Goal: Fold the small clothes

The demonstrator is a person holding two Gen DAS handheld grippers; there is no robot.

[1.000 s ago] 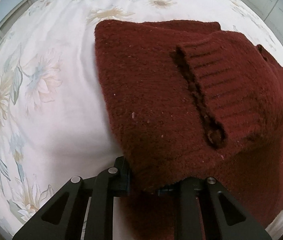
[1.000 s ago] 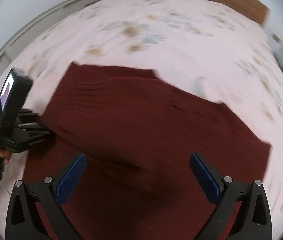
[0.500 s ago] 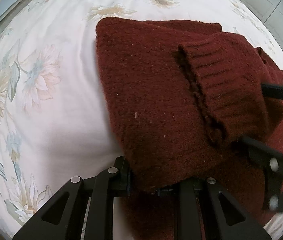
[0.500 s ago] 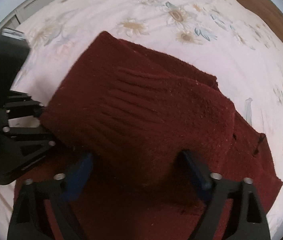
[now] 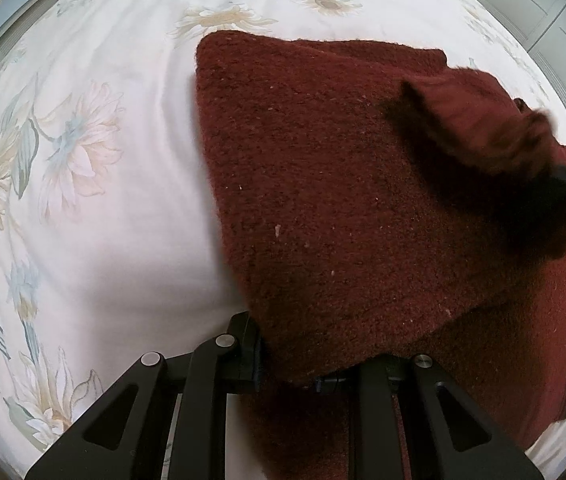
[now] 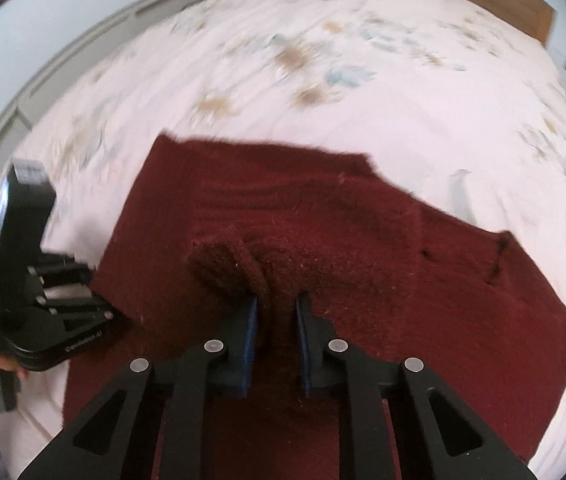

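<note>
The bed (image 6: 363, 92) stretches beyond both claws, with the dark red sweater (image 5: 343, 200) spread just ahead of them. Thick, soft and floppy, it looks best held by bunched edges. The left claw (image 5: 295, 376) pinches its near hem; the right claw (image 6: 277, 320) is closing on the cuff (image 6: 235, 268).

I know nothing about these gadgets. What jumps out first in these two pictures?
A fuzzy dark red knitted sweater lies partly folded across a white bedsheet printed with pale flowers, filling the middle of both views. The right gripper, with blue pads, is closing on a bunched ribbed fold of the knit at the centre of its own view. The left gripper pinches the sweater's near edge at the bottom of its view.
</note>
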